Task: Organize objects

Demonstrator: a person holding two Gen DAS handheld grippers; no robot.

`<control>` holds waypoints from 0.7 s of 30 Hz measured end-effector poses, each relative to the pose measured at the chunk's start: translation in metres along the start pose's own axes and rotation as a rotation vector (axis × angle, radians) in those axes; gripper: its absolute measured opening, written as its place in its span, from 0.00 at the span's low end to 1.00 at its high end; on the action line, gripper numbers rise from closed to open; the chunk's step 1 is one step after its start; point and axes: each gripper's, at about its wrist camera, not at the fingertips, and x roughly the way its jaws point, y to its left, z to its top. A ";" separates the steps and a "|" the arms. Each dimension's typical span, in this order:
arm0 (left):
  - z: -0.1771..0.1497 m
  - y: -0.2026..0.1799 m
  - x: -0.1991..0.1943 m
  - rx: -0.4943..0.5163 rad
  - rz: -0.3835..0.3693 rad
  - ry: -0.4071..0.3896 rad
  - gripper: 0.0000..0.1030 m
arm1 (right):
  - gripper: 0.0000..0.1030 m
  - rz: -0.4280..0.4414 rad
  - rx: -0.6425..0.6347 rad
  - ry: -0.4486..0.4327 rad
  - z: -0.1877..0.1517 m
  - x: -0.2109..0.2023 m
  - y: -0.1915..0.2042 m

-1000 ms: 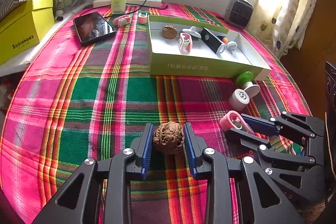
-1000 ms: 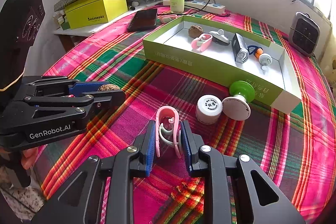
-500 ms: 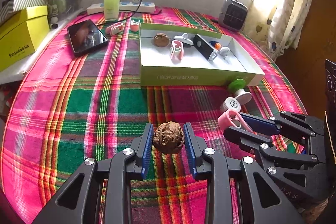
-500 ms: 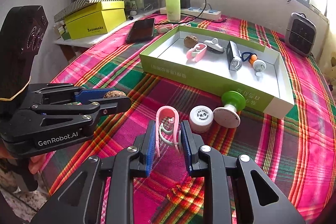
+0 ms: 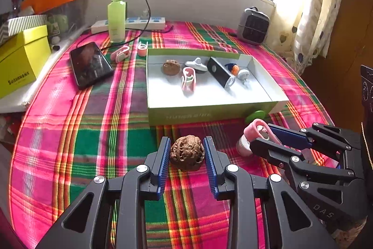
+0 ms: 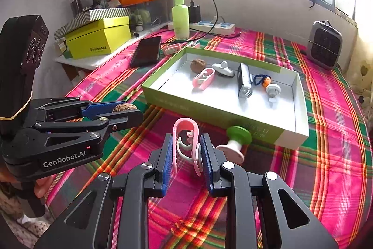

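My left gripper [image 5: 187, 153], angled down: pinches a walnut [image 5: 187, 152] above the plaid cloth [image 5: 93, 132]. My right gripper [image 6: 186, 151], alongside: clamps a pink clip [image 6: 185, 141], short of the green box [image 6: 209, 109].

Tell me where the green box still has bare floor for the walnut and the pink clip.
Free: the box's near strip, between its front wall and the pink clip already inside; also the left margin beside the boxed walnut. Crowded: the far half, where walnut, white piece, black light and orange-white piece line up.
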 end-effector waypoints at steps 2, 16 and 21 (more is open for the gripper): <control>0.004 0.005 0.000 -0.002 -0.003 -0.006 0.26 | 0.24 -0.002 0.009 -0.004 0.003 0.000 -0.003; 0.027 0.022 0.007 -0.005 -0.007 -0.020 0.26 | 0.24 -0.027 0.058 -0.013 0.029 0.014 -0.026; 0.020 0.045 -0.004 -0.006 -0.007 -0.018 0.26 | 0.24 -0.034 0.063 -0.011 0.036 0.021 -0.031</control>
